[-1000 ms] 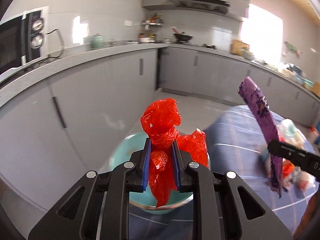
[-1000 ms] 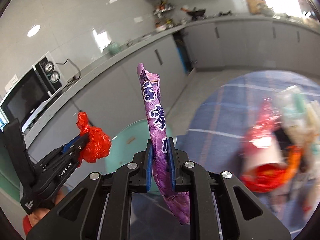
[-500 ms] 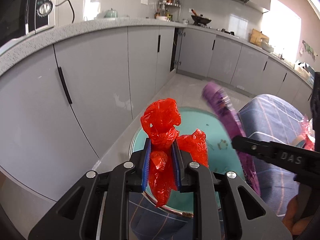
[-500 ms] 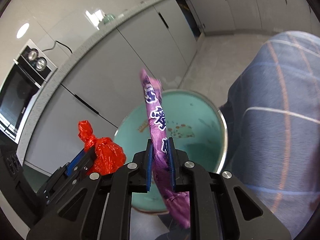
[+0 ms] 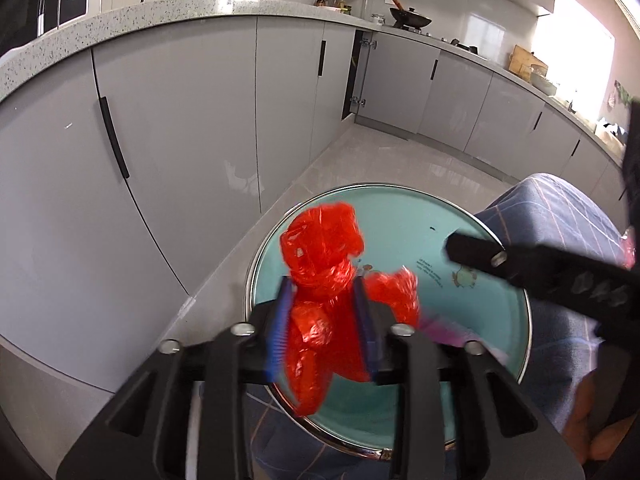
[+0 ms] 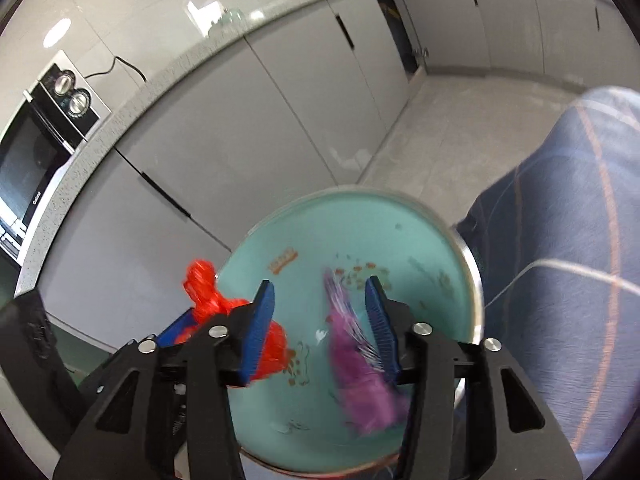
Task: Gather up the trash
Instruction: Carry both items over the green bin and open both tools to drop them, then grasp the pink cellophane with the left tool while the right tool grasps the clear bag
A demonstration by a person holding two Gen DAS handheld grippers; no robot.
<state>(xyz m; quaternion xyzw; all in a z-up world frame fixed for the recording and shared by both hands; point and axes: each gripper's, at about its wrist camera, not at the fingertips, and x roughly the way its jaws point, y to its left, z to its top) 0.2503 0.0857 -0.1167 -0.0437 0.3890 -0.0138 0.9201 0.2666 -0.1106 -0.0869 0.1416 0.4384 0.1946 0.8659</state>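
A round teal bin [image 5: 400, 216] with a metal rim stands on the floor below both grippers. My left gripper [image 5: 322, 320] hangs over it with its jaws opening. A crumpled red plastic bag [image 5: 320, 256] sits loose between its blue pads. My right gripper [image 6: 320, 288] is over the same bin [image 6: 360, 232], jaws opening too. A purple wrapper [image 6: 360, 360], blurred, slides down beside the right pad, well clear of the left pad. The right wrist view also shows the left gripper [image 6: 188, 320] with the red bag [image 6: 204, 292]. In the left wrist view, a black finger [image 5: 500, 258] of the right gripper and the purple wrapper [image 5: 448, 328] appear.
Grey kitchen cabinets [image 5: 180, 140] under a speckled counter run close behind the bin. A microwave [image 6: 36, 152] stands on the counter. A blue checked cloth [image 6: 560, 220] covers a table right beside the bin. Pale floor tiles [image 5: 400, 160] lie beyond.
Both grippers came down over the teal bin. Both pairs of jaws widened. The purple wrapper, held upright before, has slipped down out of the right grip; the red bag has loosened.
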